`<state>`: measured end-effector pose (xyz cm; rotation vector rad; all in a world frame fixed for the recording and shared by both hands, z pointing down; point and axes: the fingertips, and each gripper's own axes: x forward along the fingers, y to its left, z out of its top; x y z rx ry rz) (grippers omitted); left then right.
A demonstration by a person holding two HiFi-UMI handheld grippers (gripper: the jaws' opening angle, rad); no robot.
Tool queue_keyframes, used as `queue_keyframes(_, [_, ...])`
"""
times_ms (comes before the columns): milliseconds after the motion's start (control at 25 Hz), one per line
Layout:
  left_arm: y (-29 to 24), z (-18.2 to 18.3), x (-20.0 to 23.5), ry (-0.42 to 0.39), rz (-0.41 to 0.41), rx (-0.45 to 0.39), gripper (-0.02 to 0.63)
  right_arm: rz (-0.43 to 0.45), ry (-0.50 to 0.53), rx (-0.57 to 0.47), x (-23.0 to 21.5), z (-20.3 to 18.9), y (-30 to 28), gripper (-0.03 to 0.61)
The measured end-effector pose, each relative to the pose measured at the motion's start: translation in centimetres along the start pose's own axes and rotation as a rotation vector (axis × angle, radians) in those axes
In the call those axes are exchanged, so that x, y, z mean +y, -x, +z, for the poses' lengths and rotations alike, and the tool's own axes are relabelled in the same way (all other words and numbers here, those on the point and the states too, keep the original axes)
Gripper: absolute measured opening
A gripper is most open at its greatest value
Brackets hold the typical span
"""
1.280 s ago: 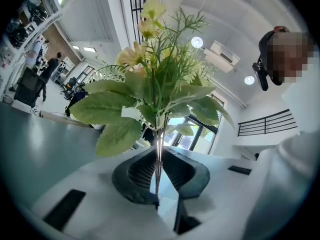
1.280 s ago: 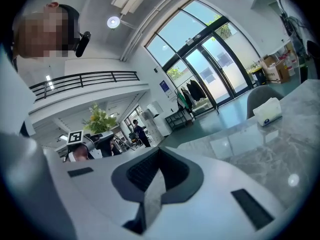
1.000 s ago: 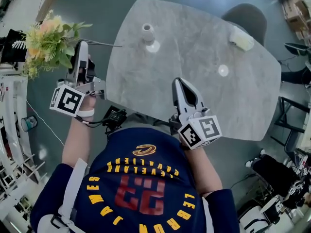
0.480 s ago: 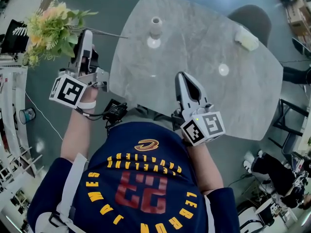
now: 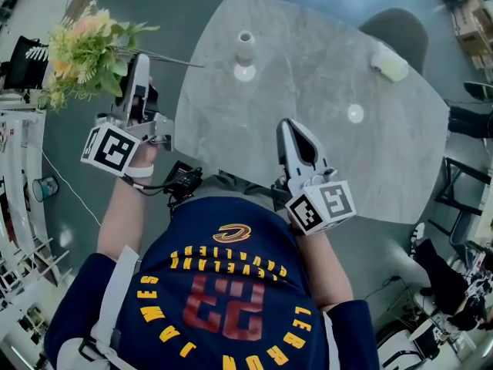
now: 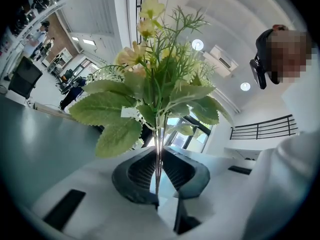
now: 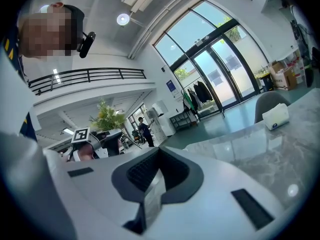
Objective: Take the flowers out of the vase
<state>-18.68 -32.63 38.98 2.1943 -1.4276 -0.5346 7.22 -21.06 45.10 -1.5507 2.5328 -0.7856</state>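
- As the head view shows, I hold the left gripper level, out past the left edge of the table. The flowers bunch beyond its tips and their bare stems trail back toward the tabletop. The vase stands upright on the far part of the table, well apart from the bunch, with nothing showing in its mouth. I judge the lift-out done; holding the bunch off to the side keeps the stem ends from catching the vase.
- Also in the head view, the right gripper hovers above the near edge of the table and points toward the vase. I read it as parked there, out of the way.
- Left gripper view: the jaws are nearly together and pinch the thin stems low down, below the lowest leaves. Blooms and foliage fan out past the pads. A grip on the bare stems, rather than on the soft foliage, lets the narrow bundle be clamped without crushing anything.
- Right gripper view: the jaws are closed, tips meeting, with nothing between them. Beyond them lie the marbled tabletop and, to the left, the flowers in the other gripper.
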Motion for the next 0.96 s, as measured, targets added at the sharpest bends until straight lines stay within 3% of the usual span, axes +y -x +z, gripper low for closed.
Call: queue_keyframes(960, [0.1,0.0,0.3,0.005,-0.021,0.023,0.041,-0.013,-0.013,-0.004,1.3,-1.0,0.0,0.006])
